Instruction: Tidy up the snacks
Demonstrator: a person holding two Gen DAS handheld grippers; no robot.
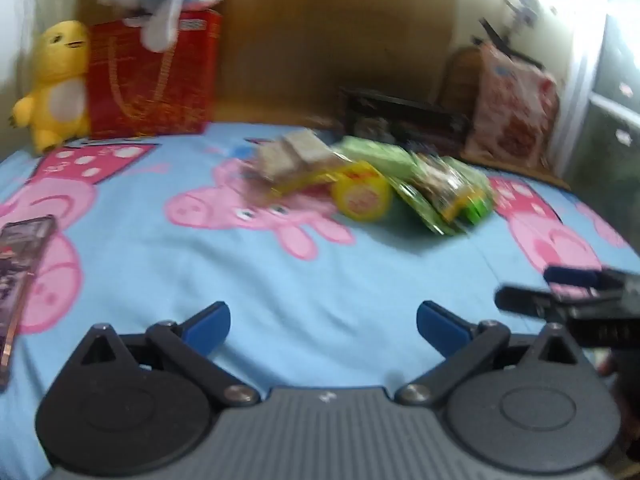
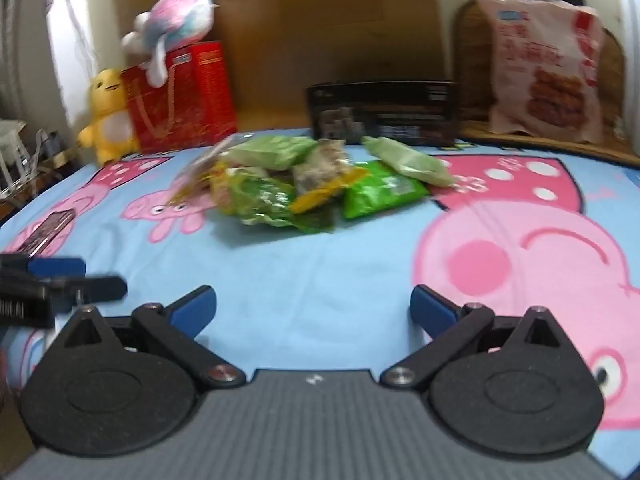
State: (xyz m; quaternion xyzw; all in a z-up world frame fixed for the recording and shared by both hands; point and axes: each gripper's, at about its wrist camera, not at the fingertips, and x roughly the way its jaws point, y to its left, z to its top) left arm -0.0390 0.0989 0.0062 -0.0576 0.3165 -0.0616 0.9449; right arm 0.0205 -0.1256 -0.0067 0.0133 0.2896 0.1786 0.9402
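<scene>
In the left wrist view, the left gripper (image 1: 323, 322) hangs above a blue cartoon-pig bedsheet (image 1: 240, 280) with its jaws spread wide and nothing between them. The snack pile (image 1: 372, 184) lies well ahead on the sheet, a round yellow snack tub (image 1: 362, 198) at its front. Behind it stands a black box (image 1: 404, 120). A yellow plush toy (image 1: 56, 80) and a red gift bag (image 1: 152, 80) sit at the far left, and a phone (image 1: 20, 280) lies at the left edge. The right gripper (image 1: 568, 292) shows at the right edge.

In the right wrist view, the right gripper (image 2: 313, 308) is also wide apart and empty. The snack pile (image 2: 312, 188) lies ahead, a green snack packet (image 2: 380, 194) on its right side. A large pink snack bag (image 2: 548, 68) leans at the far right.
</scene>
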